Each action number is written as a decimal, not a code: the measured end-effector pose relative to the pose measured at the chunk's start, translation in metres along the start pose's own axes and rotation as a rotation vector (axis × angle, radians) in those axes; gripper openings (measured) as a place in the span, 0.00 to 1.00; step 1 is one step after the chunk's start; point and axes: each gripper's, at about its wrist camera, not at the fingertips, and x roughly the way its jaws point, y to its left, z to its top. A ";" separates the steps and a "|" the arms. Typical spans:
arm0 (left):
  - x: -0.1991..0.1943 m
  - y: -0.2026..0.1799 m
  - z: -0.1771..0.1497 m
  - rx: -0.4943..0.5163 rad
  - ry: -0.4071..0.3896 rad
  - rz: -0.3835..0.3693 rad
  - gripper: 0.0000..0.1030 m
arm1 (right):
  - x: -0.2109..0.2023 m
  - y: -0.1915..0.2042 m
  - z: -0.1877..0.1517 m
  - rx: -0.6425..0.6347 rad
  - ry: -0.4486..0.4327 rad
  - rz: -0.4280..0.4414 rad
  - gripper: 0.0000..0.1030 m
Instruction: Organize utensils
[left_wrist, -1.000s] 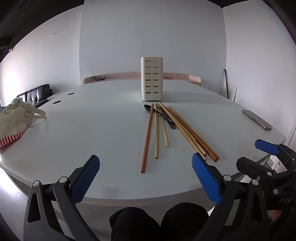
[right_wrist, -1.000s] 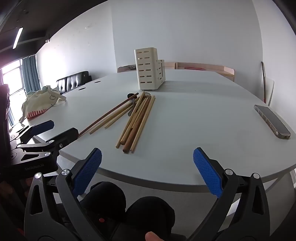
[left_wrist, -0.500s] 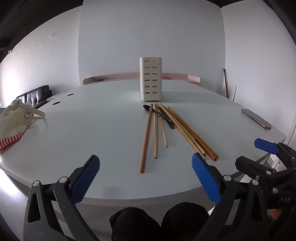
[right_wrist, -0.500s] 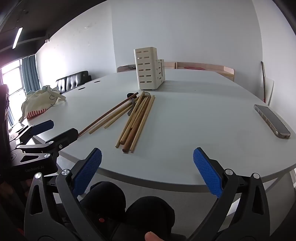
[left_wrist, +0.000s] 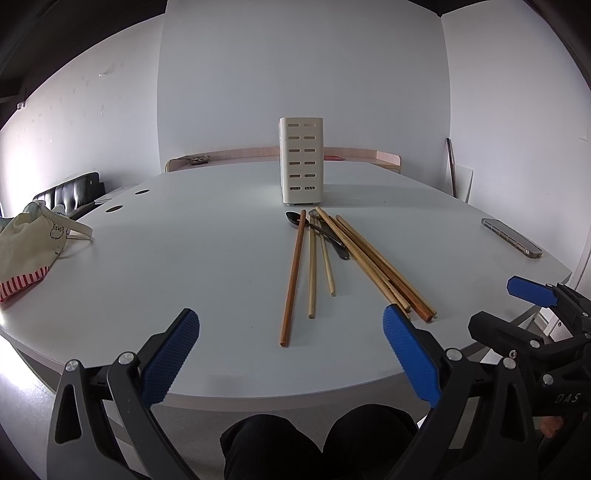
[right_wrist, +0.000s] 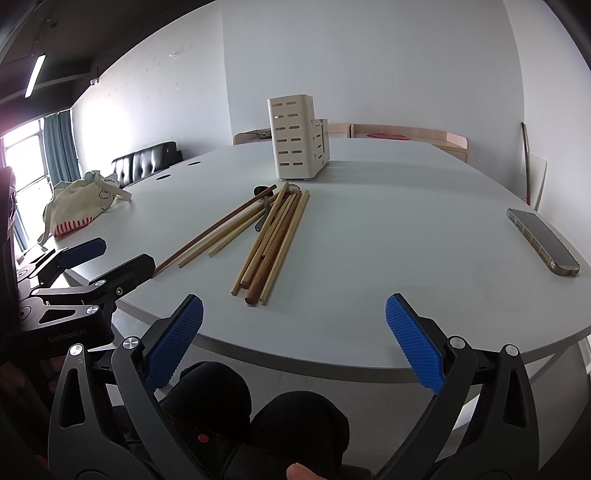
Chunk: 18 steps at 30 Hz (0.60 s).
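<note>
- On the white table (left_wrist: 184, 258), a cream slotted utensil holder (left_wrist: 301, 160) stands upright near the far middle
- Just in front of the holder lies a loose fan of wooden chopsticks (left_wrist: 373, 260), their far ends gathered close to its base and their near ends spread toward the table's front edge
- One darker reddish chopstick (left_wrist: 293, 277) lies at the left of the fan, with two pale ones just beside it
- A dark spoon (left_wrist: 295, 218) lies among the far ends of the sticks, its bowl near the holder; a second dark utensil crosses under the right-hand sticks, and I cannot tell what kind it is
- Left gripper (left_wrist: 290, 352) hovers off the near edge of the table, blue pads spread wide, holding nothing
- Right gripper (right_wrist: 293, 330) likewise hangs at the near edge, spread wide and empty
- A phone (right_wrist: 543, 240) lies flat at the right side of the table, well apart from the sticks
- A cloth bag (left_wrist: 26, 251) slumps at the left edge
- The person's dark-clad knees (left_wrist: 317, 439) show below the table edge
</note>
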 end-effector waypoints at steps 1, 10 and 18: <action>0.000 0.000 0.000 0.000 0.000 0.000 0.95 | 0.000 0.000 0.000 0.000 0.000 0.000 0.92; -0.002 -0.001 0.002 0.004 -0.004 0.002 0.95 | -0.002 0.001 -0.001 -0.002 -0.004 0.003 0.92; -0.002 -0.001 0.003 0.007 -0.005 0.005 0.95 | -0.003 0.002 0.001 -0.003 -0.005 0.006 0.92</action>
